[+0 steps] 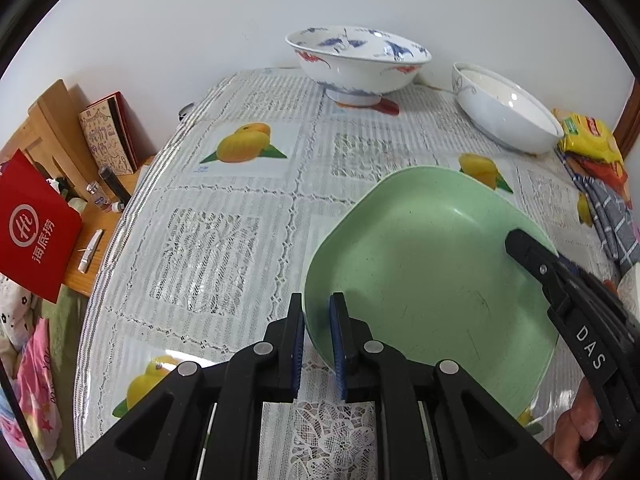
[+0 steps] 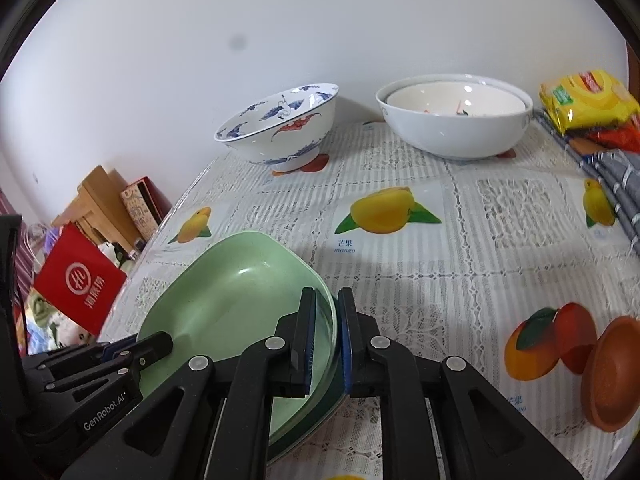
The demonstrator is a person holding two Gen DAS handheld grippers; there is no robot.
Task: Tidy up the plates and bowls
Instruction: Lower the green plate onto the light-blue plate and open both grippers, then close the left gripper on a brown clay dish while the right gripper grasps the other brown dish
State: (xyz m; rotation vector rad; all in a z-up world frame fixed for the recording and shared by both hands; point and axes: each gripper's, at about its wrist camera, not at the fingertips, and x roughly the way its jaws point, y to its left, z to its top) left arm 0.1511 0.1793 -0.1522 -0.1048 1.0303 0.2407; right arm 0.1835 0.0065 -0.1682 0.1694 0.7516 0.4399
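Observation:
A square green plate (image 1: pixel 424 264) is held at the near part of the table, tilted a little off the cloth. My left gripper (image 1: pixel 318 308) is shut on its left rim. My right gripper (image 2: pixel 326 300) is shut on its right rim; the plate also shows in the right wrist view (image 2: pixel 232 300). A blue-and-red patterned bowl (image 1: pixel 358 62) (image 2: pixel 280 128) stands at the back by the wall. A white bowl (image 1: pixel 506 114) (image 2: pixel 454 120) stands to its right, with a smaller white dish nested inside.
The table (image 1: pixel 224 200) has a lace fruit-print cloth under clear plastic. Yellow snack packets (image 2: pixel 588 100) and a grey checked cloth (image 2: pixel 616 184) lie at the right edge. A brown dish (image 2: pixel 616 372) sits near right. A red bag (image 1: pixel 32 236) and wooden shelf (image 1: pixel 56 128) stand left of the table.

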